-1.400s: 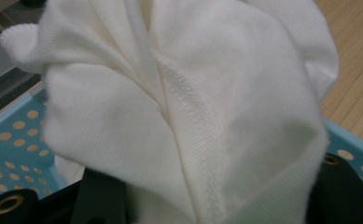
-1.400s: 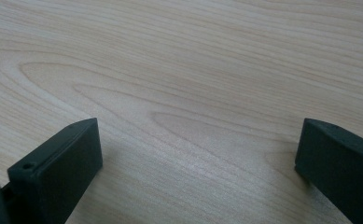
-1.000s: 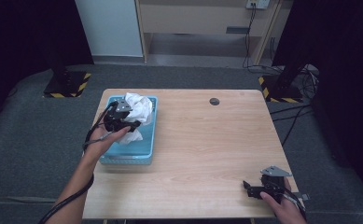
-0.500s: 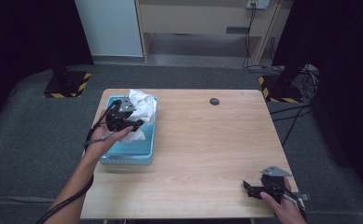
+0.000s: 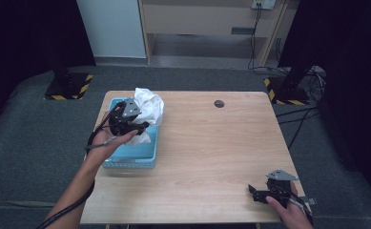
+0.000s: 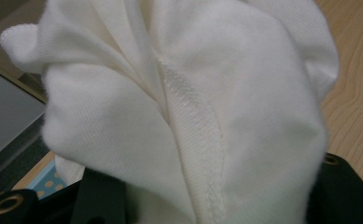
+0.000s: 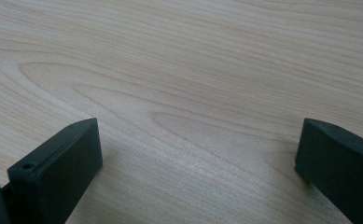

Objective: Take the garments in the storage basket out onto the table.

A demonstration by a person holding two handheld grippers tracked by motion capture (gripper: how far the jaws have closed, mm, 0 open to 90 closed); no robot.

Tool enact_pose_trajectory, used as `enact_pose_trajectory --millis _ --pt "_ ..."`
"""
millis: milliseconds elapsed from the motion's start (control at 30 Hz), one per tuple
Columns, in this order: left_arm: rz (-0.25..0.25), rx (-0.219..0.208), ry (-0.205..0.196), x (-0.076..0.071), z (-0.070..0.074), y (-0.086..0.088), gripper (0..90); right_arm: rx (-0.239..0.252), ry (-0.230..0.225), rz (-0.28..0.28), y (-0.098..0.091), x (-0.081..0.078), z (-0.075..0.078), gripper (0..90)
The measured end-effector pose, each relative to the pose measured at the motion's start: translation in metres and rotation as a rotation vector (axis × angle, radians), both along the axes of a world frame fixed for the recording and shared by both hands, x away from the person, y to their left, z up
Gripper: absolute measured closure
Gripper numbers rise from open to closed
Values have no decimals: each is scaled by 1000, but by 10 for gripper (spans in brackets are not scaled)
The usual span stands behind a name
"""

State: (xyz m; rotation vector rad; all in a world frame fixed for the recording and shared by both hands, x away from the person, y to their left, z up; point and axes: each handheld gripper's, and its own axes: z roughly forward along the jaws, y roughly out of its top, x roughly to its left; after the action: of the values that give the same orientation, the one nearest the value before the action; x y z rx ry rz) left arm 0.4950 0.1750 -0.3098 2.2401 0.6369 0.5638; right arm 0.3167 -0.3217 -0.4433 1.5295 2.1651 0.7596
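A: Obs. — white cloth (image 5: 147,109), bunched, held up over the far end of the blue basket (image 5: 145,153) at the left of the table (image 5: 211,157). Left gripper (image 5: 140,128) has its jaws closed onto a fold of it; in the left gripper view the fabric (image 6: 188,107) billows up right in front of the camera, seam running down the middle.

B: Handling?

A: Soft knit, limp, light by the look of it. Not fragile and not slippery. It will drape and trail, and it won't keep any shape on its own. The current grip is on a gathered fold, so the rest hangs loose. I'd judge a hem or a corner the better place to take hold if it is to be spread out; a pinch in the middle only gives a bundle.

B: Right side?

A: Right gripper (image 5: 257,193) rests low at the near right corner of the table, jaws standing wide with nothing between them; the right gripper view shows bare wood (image 7: 179,84) between the two black tips.

B: Room to work?

A: Plenty. Centre and right of the tabletop are open wood, apart from a small dark disc (image 5: 219,103) near the far edge. Watch points: the basket rim could snag a trailing end, and the right gripper sits close to the near table edge.
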Motion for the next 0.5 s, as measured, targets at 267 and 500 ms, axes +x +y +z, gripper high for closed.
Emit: enact_pose_trajectory --millis 267,500 --pt "-19 1 -22 -7 6 -6 451 0 0 0 0 0 0 5" --pt "-39 10 -41 -13 11 -13 451 0 0 0 0 0 0 5"
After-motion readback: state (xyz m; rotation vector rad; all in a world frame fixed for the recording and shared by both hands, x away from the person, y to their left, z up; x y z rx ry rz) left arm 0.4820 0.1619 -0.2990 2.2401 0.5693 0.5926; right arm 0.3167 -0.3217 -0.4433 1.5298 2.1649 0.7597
